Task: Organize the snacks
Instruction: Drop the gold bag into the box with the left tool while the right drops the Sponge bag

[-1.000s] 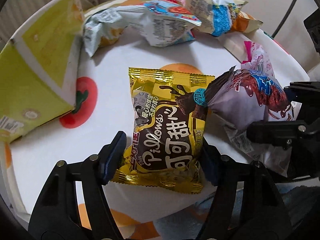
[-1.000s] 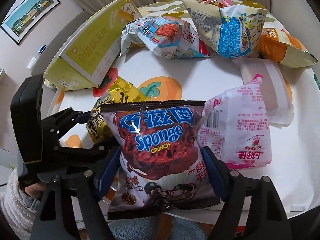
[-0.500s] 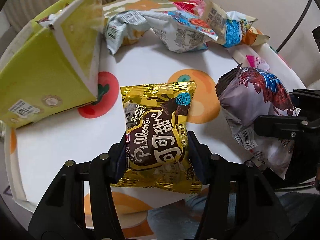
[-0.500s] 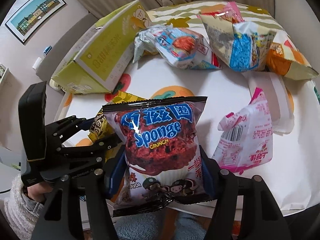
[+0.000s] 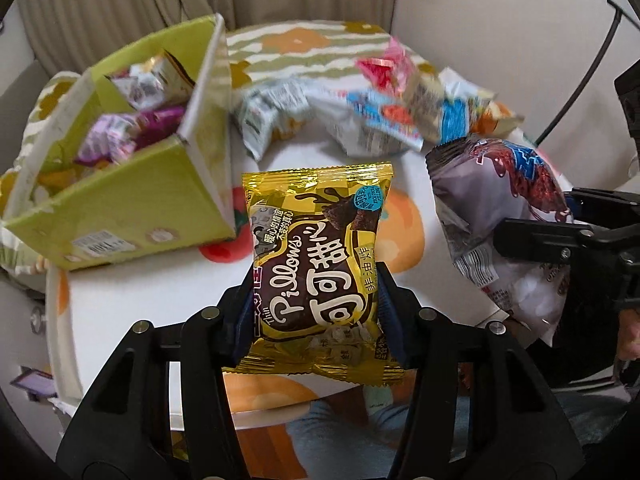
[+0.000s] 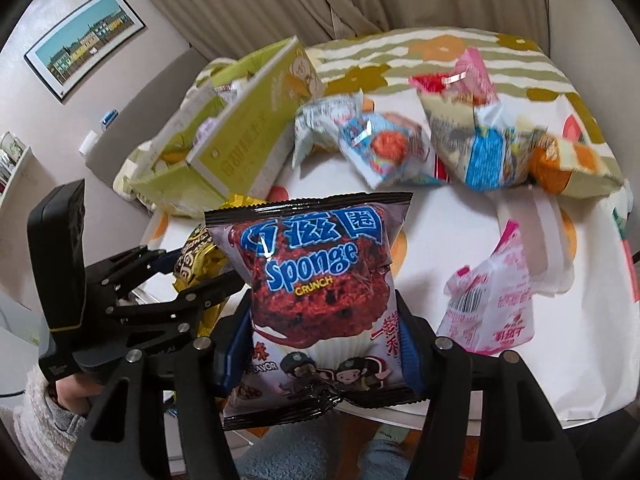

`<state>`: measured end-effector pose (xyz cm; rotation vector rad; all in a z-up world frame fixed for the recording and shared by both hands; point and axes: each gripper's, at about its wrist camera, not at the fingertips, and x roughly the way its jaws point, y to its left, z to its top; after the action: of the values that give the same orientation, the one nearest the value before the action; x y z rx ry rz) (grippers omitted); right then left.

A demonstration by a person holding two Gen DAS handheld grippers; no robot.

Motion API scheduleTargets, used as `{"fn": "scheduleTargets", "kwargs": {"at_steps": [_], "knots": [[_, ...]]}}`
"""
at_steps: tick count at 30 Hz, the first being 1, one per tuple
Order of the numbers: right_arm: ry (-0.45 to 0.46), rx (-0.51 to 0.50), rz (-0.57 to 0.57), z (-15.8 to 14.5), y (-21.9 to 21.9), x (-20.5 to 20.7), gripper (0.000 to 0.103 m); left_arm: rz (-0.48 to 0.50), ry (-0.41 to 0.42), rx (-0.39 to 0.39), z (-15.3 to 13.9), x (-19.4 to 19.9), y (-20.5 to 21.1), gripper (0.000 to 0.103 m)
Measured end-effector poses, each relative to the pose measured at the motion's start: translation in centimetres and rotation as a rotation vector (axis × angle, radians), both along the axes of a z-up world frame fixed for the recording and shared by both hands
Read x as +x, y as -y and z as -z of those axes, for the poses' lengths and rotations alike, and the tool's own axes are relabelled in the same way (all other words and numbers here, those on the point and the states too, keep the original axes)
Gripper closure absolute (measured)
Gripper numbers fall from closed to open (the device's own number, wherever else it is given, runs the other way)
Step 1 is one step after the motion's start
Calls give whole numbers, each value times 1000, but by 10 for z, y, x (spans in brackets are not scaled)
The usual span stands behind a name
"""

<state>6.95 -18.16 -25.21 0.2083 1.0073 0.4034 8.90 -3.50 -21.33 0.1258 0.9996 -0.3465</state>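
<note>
A gold "Pillows" snack bag hangs above the white table, with my left gripper shut on its lower half. My right gripper grips a dark "Sponge Crunch" bag by its lower sides, and its jaws are still closing on it. This bag is also lifted off the table. Seen from the left wrist, the Sponge bag hangs to the right of the gold one. An open green cardboard box with several snacks inside stands at the left.
Several loose snack bags are heaped along the table's far side. A pink and white bag lies at the right near the front edge. A fleecy sleeve holds the left gripper. Curtains hang behind the table.
Both grippers closed on their bags and lifted them off the table. The views rose, so the inside of the green box now shows.
</note>
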Motion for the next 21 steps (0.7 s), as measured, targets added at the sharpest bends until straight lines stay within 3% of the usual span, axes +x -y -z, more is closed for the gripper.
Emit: {"fn": "scheduleTargets", "kwargs": {"at_steps": [8,13,21], "knots": [[94,18,15,-53,-8,19,46,-53,84,-68,-70,16,-29,54],[150,27,10,-84,-32,41,46,-86,125,-60,-100,44,-64,54],[179,52,-11,-108,-98,95,46,-139,120,-23,-109,102,-133,54]]}}
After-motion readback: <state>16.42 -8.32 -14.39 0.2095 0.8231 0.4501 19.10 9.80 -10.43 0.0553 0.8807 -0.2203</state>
